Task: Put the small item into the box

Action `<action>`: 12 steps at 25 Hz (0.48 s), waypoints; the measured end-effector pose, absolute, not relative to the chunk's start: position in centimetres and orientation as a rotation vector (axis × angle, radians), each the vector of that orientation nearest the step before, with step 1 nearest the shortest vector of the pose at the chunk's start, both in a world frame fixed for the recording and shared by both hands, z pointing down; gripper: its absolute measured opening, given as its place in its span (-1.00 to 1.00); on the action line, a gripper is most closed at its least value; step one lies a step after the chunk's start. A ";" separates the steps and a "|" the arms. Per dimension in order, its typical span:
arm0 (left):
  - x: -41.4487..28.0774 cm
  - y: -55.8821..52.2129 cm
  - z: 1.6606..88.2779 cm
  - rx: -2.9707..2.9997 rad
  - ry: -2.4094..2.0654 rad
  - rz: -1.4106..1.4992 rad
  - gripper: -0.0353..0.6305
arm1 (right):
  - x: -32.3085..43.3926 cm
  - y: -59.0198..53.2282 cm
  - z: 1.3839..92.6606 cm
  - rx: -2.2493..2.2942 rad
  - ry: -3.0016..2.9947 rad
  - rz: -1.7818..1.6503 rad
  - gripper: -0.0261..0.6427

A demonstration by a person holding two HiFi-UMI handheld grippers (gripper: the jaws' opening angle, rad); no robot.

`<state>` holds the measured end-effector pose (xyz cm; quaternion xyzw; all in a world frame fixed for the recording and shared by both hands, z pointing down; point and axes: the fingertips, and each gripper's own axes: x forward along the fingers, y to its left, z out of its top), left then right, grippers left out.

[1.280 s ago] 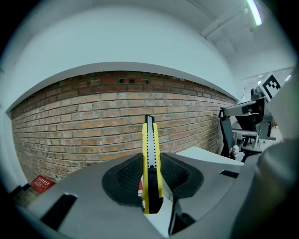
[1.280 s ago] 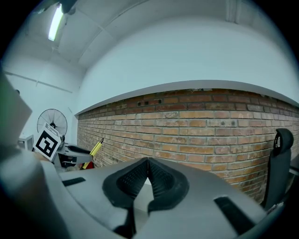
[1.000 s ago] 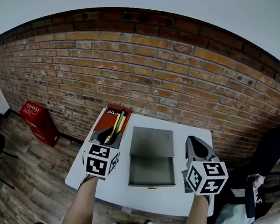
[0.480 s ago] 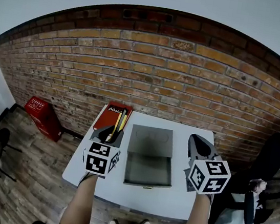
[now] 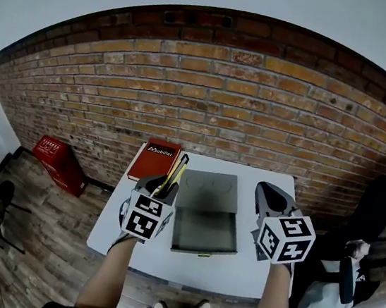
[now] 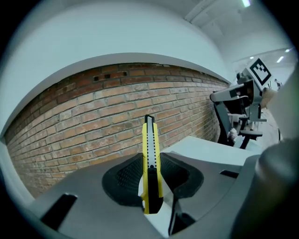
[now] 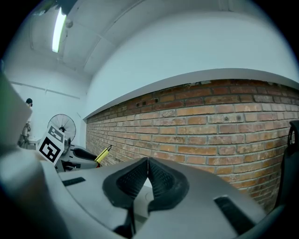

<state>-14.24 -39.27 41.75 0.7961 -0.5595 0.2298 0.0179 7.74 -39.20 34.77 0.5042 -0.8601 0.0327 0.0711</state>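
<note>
Since approx. 1 s earlier, the left gripper (image 5: 162, 188) had swung from over the red book (image 5: 155, 160) toward 3 o'clock, closer to the box (image 5: 205, 230), so the book cover was in full view at 10 o'clock of the box. The jaws were clamped on the yellow utility knife (image 5: 175, 172), which stuck out fwd and leaned to 1 o'clock, its tip near the left edge of the opened lid. The knife was held above the white table (image 5: 115, 226), just beside the box and not inside it. The right gripper (image 5: 270, 196) hung at 3 o'clock of the box, with its jaws pressed together and nothing between them.
</note>
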 end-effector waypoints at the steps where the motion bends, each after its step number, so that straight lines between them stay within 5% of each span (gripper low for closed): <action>1: -13.9 -39.4 42.0 2.489 -1.717 0.749 -0.50 | 7.9 -39.1 34.9 1.516 -2.582 0.100 -0.86; 12: -10.2 -40.4 44.6 2.620 -1.469 0.973 -0.50 | 8.9 -38.8 36.0 1.526 -2.547 0.113 -0.86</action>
